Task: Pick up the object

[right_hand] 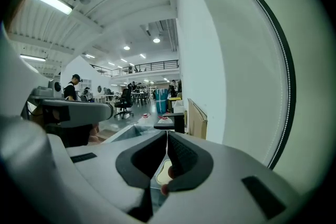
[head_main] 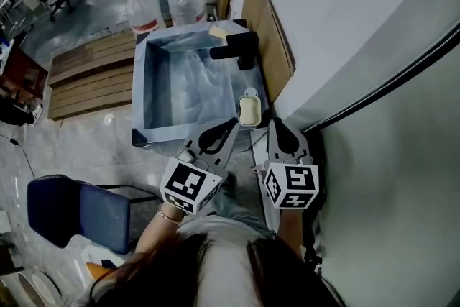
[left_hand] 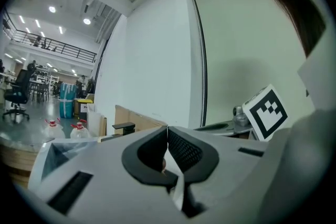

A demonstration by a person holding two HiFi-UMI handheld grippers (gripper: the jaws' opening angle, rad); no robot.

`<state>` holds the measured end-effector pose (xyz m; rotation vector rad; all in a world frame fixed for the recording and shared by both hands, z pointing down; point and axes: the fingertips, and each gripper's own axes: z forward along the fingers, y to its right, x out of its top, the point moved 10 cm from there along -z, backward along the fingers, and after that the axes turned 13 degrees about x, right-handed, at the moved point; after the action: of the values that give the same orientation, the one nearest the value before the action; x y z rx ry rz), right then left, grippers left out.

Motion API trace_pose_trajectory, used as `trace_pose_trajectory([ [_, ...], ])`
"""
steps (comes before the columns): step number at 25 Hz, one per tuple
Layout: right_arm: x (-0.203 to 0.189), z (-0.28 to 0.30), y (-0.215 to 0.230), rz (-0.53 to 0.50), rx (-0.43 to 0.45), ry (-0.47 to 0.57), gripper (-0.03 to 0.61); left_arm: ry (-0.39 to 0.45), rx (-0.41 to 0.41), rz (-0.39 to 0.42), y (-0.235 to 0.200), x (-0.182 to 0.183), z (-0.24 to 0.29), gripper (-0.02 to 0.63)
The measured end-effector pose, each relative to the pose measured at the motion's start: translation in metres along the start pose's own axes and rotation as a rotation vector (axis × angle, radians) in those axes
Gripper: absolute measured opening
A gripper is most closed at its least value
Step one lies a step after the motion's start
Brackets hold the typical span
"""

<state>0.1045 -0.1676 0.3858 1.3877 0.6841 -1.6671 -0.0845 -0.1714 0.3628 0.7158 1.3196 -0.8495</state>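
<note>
In the head view the left gripper (head_main: 231, 126) and the right gripper (head_main: 275, 124) were held side by side near the lower centre, each pointing toward 12 o'clock. The left gripper view showed the left gripper (left_hand: 167, 130) with its two jaws pressed together and nothing between them. The right gripper (right_hand: 167, 136) was likewise closed, its jaws meeting with nothing between them.

The object (head_main: 249, 110), a cream-coloured oval piece, lay in a small dish (head_main: 250, 93) on the near right corner of a metal basin (head_main: 141, 90). It sat between the two gripper tips and just past them at 12 o'clock, touching neither. In the right gripper view the object (right_hand: 164, 170) showed below the closed jaws.

A black tap (head_main: 237, 47) stood at the basin's far right corner. Two water jugs (head_main: 144, 7) with red caps stood on the floor beyond the basin at 11 o'clock. A wooden pallet (head_main: 86, 75) lay at the basin's 9 o'clock, and a board (head_main: 267, 32) leaned on the wall at its 3 o'clock. A blue chair (head_main: 79, 212) stood at 8 o'clock from the left gripper.
</note>
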Motion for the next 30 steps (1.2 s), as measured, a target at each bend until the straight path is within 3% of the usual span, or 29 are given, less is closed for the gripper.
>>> trace_pose_trajectory([
  [30, -0.062, 0.098, 0.059, -0.011, 0.03, -0.251, 0.028, -0.063, -0.013, 0.01, -0.022, -0.013, 0.074, 0.009],
])
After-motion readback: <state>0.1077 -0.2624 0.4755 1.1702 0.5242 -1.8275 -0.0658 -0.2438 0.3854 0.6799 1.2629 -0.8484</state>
